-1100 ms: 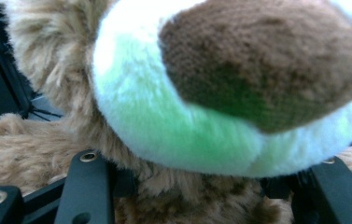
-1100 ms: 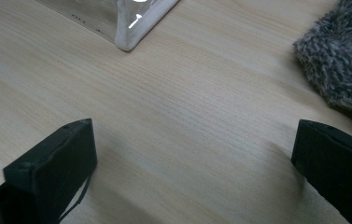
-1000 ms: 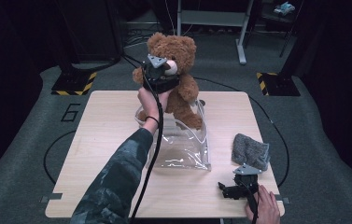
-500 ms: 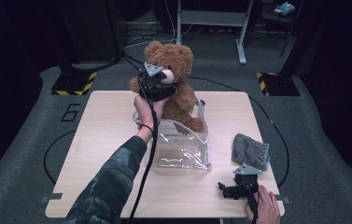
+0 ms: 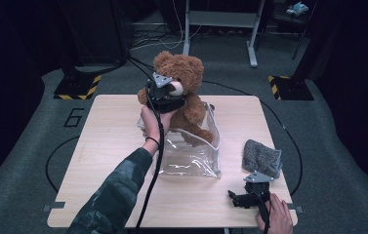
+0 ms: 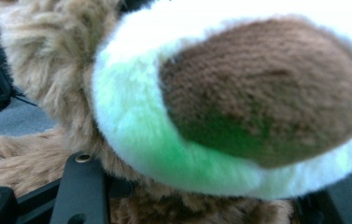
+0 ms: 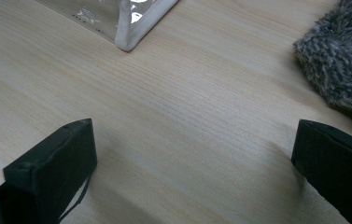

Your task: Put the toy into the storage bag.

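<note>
Teddy bear (image 5: 184, 85) sitting upright at far side of table (image 5: 103, 141), legs going into open top of clear plastic bag (image 5: 191, 153). Left gripper (image 5: 168, 100) clamping on bear just under white muzzle; in left gripper view, muzzle with brown nose (image 6: 267, 93) sitting right above jaws, fur lying between them. Right gripper (image 5: 242, 199) resting on table at near right edge, jaws standing wide apart, gripping nothing; bare wood showing between them in right gripper view. Grey fuzzy cloth (image 5: 262, 157) lying just beyond right gripper, beside bag.
</note>
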`<action>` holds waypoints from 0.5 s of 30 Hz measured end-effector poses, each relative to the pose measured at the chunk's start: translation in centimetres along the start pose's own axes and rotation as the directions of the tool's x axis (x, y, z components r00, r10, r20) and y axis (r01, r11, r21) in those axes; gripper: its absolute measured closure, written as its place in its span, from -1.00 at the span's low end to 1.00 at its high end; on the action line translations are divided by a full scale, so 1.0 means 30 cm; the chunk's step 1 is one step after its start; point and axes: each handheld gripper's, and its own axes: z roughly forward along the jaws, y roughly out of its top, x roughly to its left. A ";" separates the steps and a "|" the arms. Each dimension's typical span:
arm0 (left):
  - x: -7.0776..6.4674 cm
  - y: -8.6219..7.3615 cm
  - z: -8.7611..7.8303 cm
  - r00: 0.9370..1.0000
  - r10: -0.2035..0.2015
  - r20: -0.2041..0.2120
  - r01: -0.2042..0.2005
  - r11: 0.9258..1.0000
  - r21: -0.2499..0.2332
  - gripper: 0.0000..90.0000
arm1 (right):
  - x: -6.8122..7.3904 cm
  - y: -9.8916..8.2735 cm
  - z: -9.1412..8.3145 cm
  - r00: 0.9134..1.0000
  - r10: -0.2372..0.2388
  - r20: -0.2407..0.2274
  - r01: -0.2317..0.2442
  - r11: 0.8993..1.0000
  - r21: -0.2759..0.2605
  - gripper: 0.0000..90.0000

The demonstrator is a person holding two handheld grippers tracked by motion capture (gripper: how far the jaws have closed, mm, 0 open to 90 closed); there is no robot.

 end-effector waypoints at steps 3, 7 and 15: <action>0.000 -0.005 0.002 1.000 -0.012 0.004 0.012 1.000 0.006 -0.09 | 0.000 0.000 0.000 1.000 0.000 0.000 0.000 1.000 -0.002 -1.00; -0.008 -0.022 0.011 1.000 -0.001 0.011 0.001 1.000 0.026 -0.10 | -0.001 0.000 0.001 1.000 -0.003 0.003 0.003 1.000 -0.001 -1.00; -0.022 -0.054 0.028 1.000 -0.004 0.016 0.003 0.998 0.067 -0.12 | -0.001 0.000 0.001 1.000 -0.003 0.003 0.003 1.000 -0.001 -1.00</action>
